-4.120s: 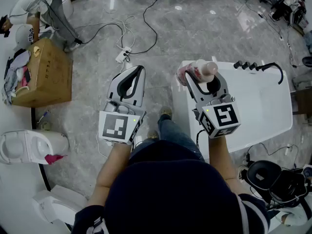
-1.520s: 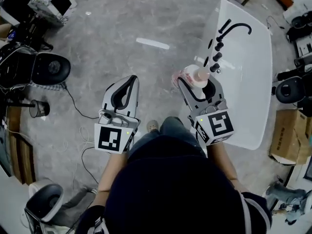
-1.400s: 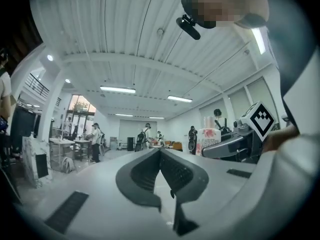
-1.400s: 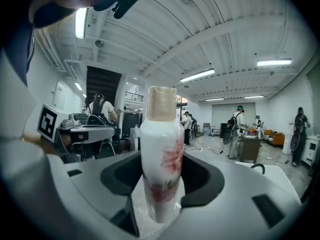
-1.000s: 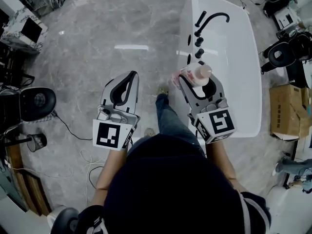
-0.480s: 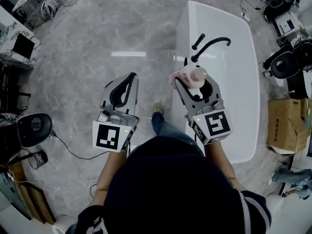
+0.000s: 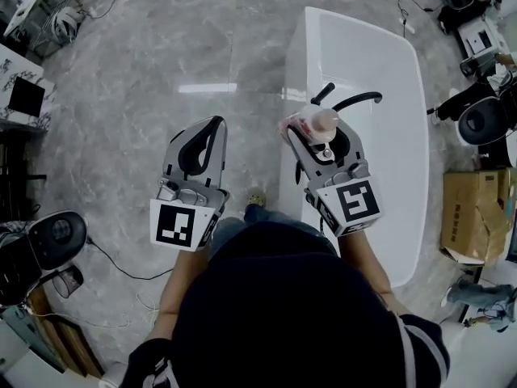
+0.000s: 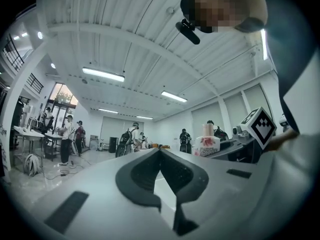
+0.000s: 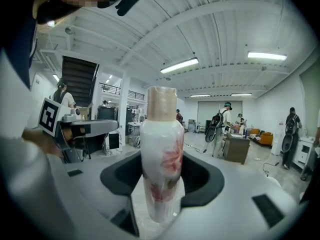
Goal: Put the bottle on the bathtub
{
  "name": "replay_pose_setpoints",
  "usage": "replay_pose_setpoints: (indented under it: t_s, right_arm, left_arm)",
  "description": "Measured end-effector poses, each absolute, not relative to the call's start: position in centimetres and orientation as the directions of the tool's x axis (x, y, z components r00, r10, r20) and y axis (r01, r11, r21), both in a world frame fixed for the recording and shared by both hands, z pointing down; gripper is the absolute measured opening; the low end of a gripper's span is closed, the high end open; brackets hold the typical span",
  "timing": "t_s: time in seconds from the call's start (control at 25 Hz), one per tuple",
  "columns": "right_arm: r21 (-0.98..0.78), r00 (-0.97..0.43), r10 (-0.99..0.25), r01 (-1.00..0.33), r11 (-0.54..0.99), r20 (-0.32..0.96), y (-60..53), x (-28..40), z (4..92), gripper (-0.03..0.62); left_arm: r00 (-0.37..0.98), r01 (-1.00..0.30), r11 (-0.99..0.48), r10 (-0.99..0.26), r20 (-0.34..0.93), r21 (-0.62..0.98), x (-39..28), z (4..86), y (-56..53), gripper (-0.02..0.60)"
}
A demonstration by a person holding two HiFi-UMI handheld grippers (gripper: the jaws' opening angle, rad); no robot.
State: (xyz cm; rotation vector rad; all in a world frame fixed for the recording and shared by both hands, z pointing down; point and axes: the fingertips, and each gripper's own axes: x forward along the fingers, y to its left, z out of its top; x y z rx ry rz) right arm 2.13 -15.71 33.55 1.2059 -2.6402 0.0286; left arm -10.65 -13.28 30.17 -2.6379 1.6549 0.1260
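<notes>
White glossy plastic with a pink flower print is forming the bottle (image 7: 311, 122), a slim rounded cylinder that is being topped by a beige cap. One bottle is being shown. It is being clamped low on its body by the right gripper (image 7: 317, 133), with the two dark curved pads pressed against its sides. In the right gripper view the bottle (image 9: 161, 149) is being held upright between the jaws of the right gripper (image 9: 161, 179).

In the head view the bottle is being held above the left rim of the bathtub (image 7: 388, 47), just near of the faucet (image 7: 355, 101). One bathtub is being shown: a smooth, white, long rounded basin with a broad flat rim, standing on a grey veined floor (image 7: 161, 55) that looks like polished stone. One faucet is being shown, black, with a thin curved spout.

Well to the left of the tub, over the floor, the left gripper (image 7: 196, 148) is being held. Its shell is pale grey and its black pads are forming a closed loop. In the left gripper view the tips of the left gripper (image 8: 161, 156) are being held together with nothing between them.

Two grippers are being shown, each carrying one cube with black and white square markers at its near end. One brown cardboard box (image 7: 472, 217) is being shown to the right of the tub.
</notes>
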Motion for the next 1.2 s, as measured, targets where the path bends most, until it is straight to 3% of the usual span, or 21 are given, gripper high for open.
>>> replay_pose_setpoints:
  t_s: [0.64,0.8,1.2]
  right_arm:
    - [0.041,-0.489,-0.814,-0.849,0.526,0.312,-26.9,5.4,36.7,0.239]
    - [0.04,-0.432,-0.845,-0.884,0.466,0.316,-32.4,5.7,37.1,0.239]
    - [0.058,-0.25,-0.919,-0.958,0.28,0.306,-46.1,7.4,37.5,0.239]
  left_arm:
    - [0.547,-0.836,-0.548,-0.836,-0.034,0.026,-8.9,32.8,-26.9,0.023]
    - [0.625,-0.777,-0.628,-0.777,-0.075,0.025,-7.9,31.9,-33.1,0.023]
    - [0.792,-0.61,-0.793,-0.61,0.013,-0.008,-5.0,32.0,-48.7,0.023]
